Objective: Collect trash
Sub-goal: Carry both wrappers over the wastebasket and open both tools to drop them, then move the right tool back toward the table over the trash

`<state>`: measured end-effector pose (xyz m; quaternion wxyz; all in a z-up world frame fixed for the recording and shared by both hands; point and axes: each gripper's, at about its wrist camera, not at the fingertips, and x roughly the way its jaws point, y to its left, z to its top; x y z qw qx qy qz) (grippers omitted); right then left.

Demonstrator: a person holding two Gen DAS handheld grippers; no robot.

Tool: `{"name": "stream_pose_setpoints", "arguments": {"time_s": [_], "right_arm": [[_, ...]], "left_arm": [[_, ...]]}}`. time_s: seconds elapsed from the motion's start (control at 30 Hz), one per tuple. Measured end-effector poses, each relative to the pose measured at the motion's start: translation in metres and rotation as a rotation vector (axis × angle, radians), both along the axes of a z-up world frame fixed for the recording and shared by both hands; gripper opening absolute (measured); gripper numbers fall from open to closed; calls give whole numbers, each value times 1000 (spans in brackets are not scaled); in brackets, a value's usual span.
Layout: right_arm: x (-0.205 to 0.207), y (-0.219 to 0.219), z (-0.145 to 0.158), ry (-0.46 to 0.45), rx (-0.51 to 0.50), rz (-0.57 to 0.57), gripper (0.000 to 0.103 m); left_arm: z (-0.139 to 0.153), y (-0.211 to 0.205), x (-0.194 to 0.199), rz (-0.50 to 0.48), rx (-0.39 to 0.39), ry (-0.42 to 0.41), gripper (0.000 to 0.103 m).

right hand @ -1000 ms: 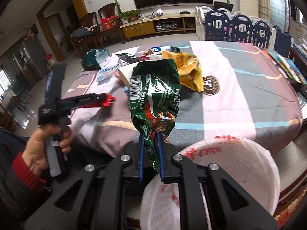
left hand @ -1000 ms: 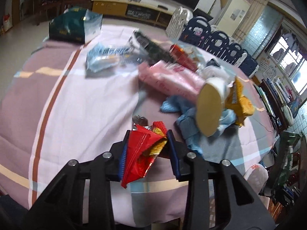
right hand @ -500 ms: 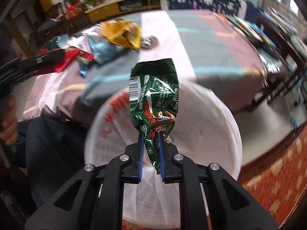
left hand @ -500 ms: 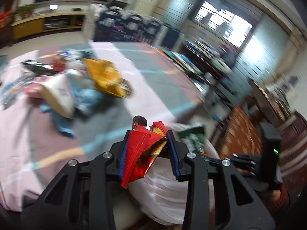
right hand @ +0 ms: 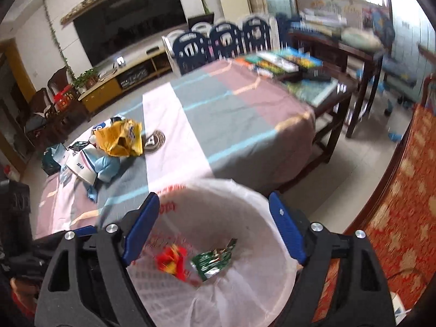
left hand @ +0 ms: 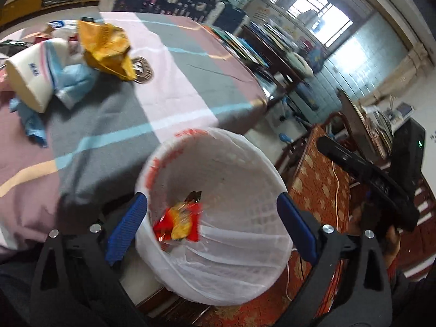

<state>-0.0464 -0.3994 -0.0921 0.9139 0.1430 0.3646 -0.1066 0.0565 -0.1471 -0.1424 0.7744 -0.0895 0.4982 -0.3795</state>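
Note:
Both grippers hang open and empty over a white lined trash bin [left hand: 261, 160] that stands beside the table; it also shows in the right wrist view [right hand: 275, 218]. My left gripper [left hand: 212, 223] is spread wide above a red and yellow wrapper [left hand: 179, 222] inside the bin. My right gripper [right hand: 215, 226] is spread wide above the same red wrapper [right hand: 171, 261] and a green wrapper [right hand: 214, 261] in the bin. A yellow chip bag [left hand: 106, 47] and a white paper cup [left hand: 30, 73] lie on the table with other trash.
The table [left hand: 174, 81] has a striped pink, grey and mauve cloth. A red patterned chair [right hand: 400, 212] stands right of the bin. A dark side table with books [right hand: 313, 73] and blue chairs [right hand: 218, 41] stand behind. The right gripper's body [left hand: 381, 182] is at the right.
Both grippers have opened over the bin. The red wrapper has left my left gripper and the green wrapper has left my right gripper; both now lie in the bin.

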Motion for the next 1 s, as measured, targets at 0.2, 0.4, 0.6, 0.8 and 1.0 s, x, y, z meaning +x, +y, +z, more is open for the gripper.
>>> {"name": "stream_pose_setpoints", "arguments": {"time_s": [0.2,0.4,0.6,0.8,1.0], "right_arm": [[3,37,17,-121,-203,16,100],[18,45,11,-136,-98,8,100],[33,70,19,-101,-126,71,100],[32,98,23,-189,-172,127,100],[42,114,20,-167,-131,209,100]], "left_arm": [[11,31,13,200,79,-106,96],[35,53,15,414,376,-396,98],[44,93,29,570,373,-380,98],[50,118,31,660,433,-410,98],[36,133,41,680,426,-330,79]]}}
